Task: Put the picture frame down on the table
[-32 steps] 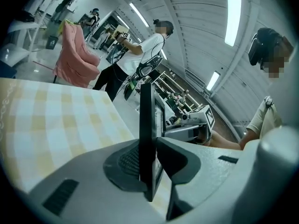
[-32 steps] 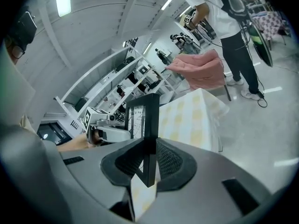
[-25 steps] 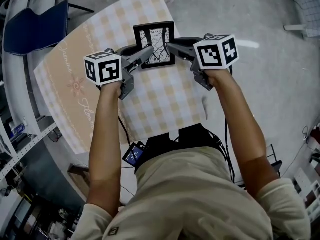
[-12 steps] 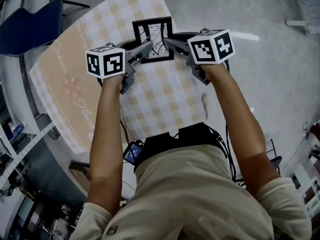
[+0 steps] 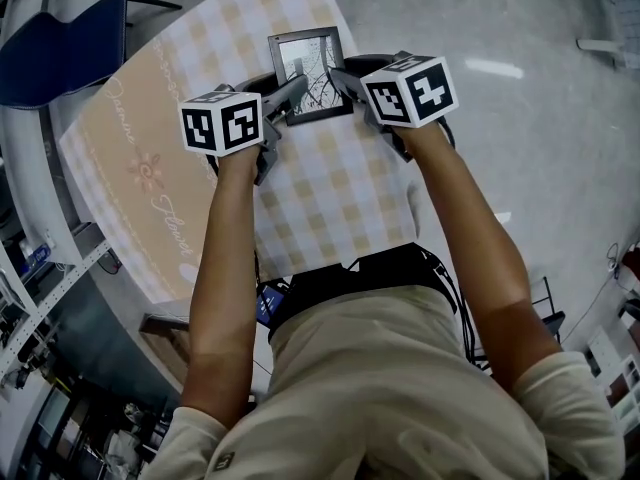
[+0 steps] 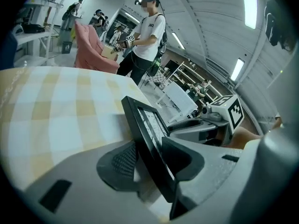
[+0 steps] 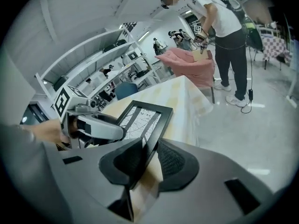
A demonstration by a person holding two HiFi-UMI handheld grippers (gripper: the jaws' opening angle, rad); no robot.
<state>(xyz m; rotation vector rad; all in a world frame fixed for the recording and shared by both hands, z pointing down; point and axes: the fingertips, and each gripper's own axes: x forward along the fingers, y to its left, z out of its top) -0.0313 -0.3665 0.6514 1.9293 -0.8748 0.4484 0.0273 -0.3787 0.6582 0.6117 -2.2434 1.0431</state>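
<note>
1. The picture frame (image 5: 310,60) sits between the two claws, low over the checked surface (image 5: 330,193). I cannot tell whether it lies fully flat yet.
2. The left claw (image 5: 296,88) has just been opening. The frame's edge stands between its pads, with a gap on one side. Widen it until both pads are clear.
3. The right claw (image 5: 338,76) is also loose around the opposite edge, with cloth showing beside one pad. Open it to match, so neither side drags.
4. Draw each claw back along its own line, away from the frame rather than upward, so no pad catches the rim.
</note>
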